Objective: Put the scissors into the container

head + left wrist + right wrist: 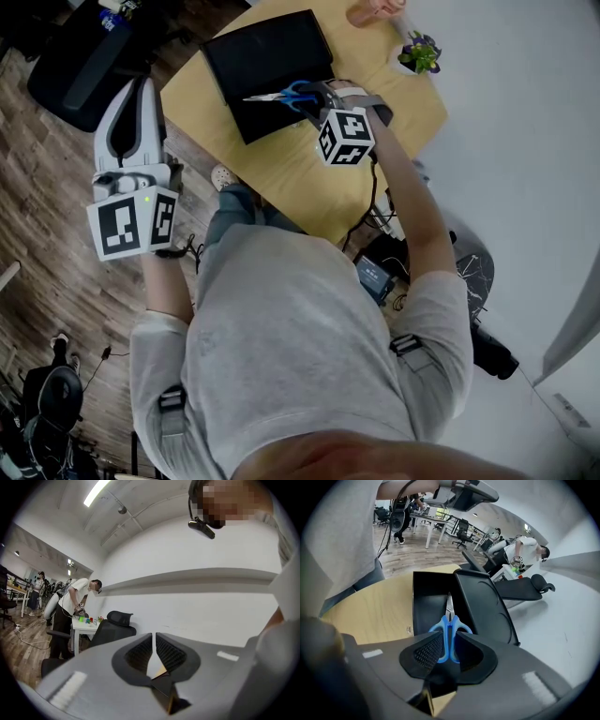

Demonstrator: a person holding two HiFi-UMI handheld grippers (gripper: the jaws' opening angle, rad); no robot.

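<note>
The right gripper (448,649) is pinching the scissors (449,620) by the blue handles, blades hanging over the container (423,597); lowering further before letting go seems wise. The left gripper (153,649) is idling, jaws pressed together

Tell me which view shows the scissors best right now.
The right gripper view: the scissors sit at its centre, blue handles clamped in the right tool, blades pointing over the black container. The head view shows them small, handles partly hidden by that tool. The left gripper view does not show them.
</note>
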